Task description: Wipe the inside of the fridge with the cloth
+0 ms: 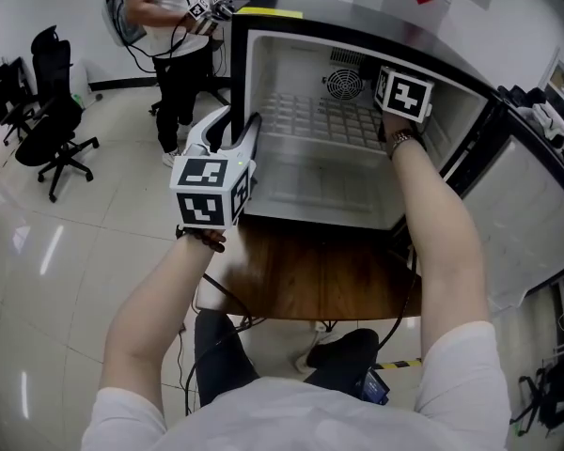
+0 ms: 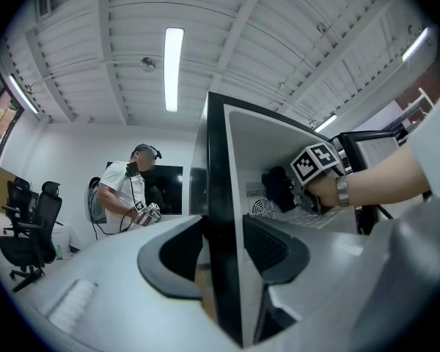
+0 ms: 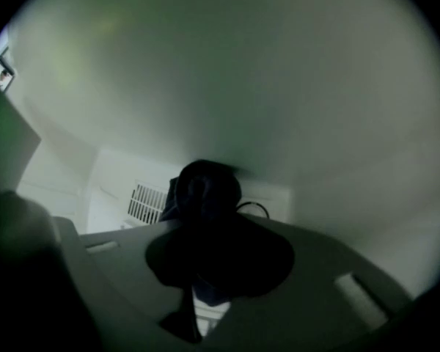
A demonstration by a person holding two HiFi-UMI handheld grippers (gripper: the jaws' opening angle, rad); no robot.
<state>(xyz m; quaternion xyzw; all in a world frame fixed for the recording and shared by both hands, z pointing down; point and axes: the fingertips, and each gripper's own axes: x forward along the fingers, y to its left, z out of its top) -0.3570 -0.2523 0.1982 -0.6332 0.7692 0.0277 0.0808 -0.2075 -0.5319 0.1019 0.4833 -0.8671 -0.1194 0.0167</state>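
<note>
The left gripper (image 1: 235,128) is clamped on the black front edge of the left wall of the small black-shelled, white-lined fridge (image 1: 301,177) — a brace, I judge, so the cabinet does not slide on the brown wooden table (image 1: 310,275) while the inside is rubbed. The right gripper (image 3: 205,222) has its jaws closed on the dark, bunched cloth (image 3: 202,189), deep inside near the round fan grille (image 1: 343,85) (back wall). That forearm reaches straight in, roughly level — the left elbow is bent, its wrist outside the cabinet.
</note>
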